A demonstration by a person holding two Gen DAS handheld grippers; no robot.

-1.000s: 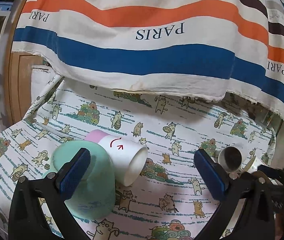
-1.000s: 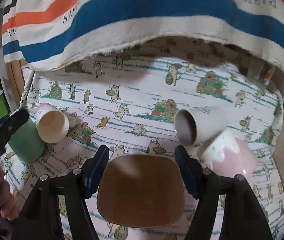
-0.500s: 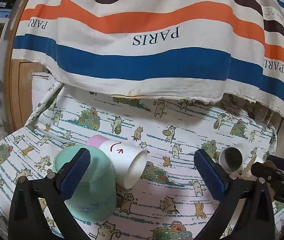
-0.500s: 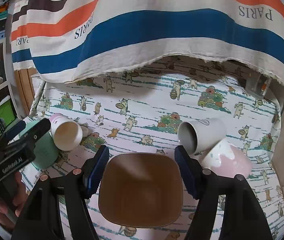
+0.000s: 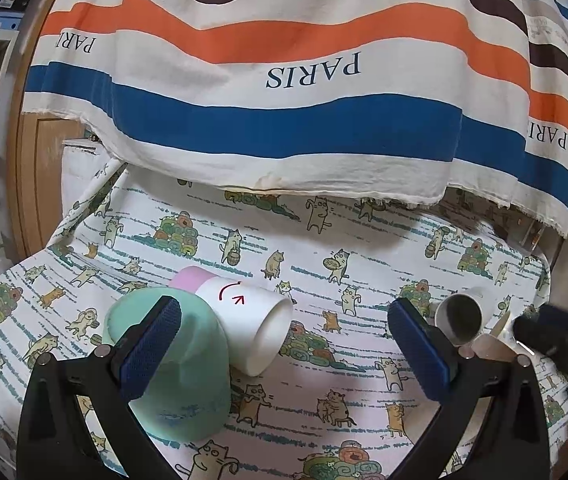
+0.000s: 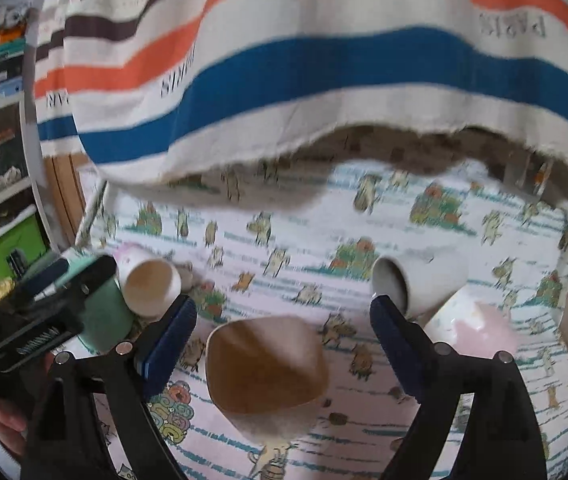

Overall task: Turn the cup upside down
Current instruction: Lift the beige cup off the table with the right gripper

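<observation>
Left wrist view. The left tongs [image 5: 284, 344] stood released, jaws wide apart and empty, above the cat-print cloth [image 5: 324, 248] of the desk. A mint-green cup [image 5: 187, 384] stood mouth-down near the left edge of the desk, partly behind the left jaw pad. A white cup with a pink base [image 5: 243, 320] lay on its side against it, mouth toward the camera and to the right. A grey cup [image 5: 458, 316] lay on its side toward the right edge, just past the right jaw pad. A striped cloth [image 5: 284, 128] hung over the far edge.

Right wrist view. The frame was blurred by motion. The right tongs [image 6: 284, 344] were released and grasped nothing. A brown-lined cup [image 6: 267, 372] sat between the jaws near the front edge of the desk, its opening toward the camera; neither pad appeared to touch it, with a gap showing at each side. Whether it rested on the desk or tilted could not be told. The grey cup [image 6: 416, 280] lay on its side beyond the right jaw, against a white-and-pink cup [image 6: 472, 328].

Judgement. The step in hand appeared to be a release or an approach at the brown-lined cup; which one could not be determined. If that cup was not yet inverted, the next move called for closing squarely on its walls, lifting clear and rolling the wrist until the mouth faced down.
</observation>
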